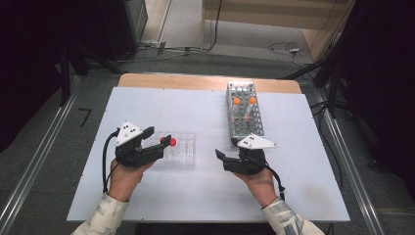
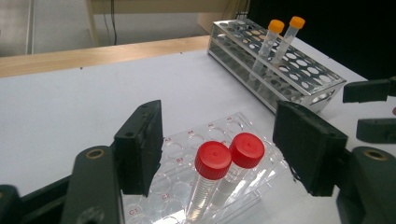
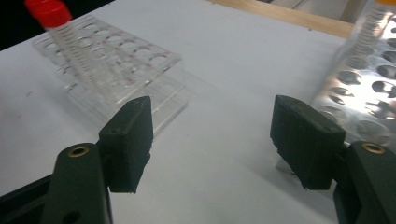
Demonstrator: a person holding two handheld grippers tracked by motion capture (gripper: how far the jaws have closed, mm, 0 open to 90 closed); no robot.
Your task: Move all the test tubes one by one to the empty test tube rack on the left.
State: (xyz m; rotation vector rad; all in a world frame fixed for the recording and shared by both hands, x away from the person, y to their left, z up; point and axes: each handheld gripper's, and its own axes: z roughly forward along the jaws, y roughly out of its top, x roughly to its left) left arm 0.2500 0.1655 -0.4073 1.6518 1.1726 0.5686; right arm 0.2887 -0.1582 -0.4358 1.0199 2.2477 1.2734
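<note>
Two red-capped tubes [image 2: 213,161] stand side by side in a clear plastic rack [image 2: 187,140] on the white table. My left gripper [image 2: 219,116] is open, its jaws wide apart on either side of these tubes and touching neither. In the high view the left gripper [image 1: 157,135] sits at the clear rack's [image 1: 181,149] left end, by the red caps [image 1: 169,142]. My right gripper [image 1: 227,148] is open and empty, pointing left between the clear rack and a metal rack [image 1: 244,117]. The right gripper [image 3: 215,116] has bare table between its jaws.
The metal rack [image 2: 280,70] holds two orange-capped tubes [image 2: 275,28] near its far end. A wooden strip [image 1: 205,81] runs along the table's far edge. Metal rails and cables lie on the floor around the table. A person's hands hold both grippers.
</note>
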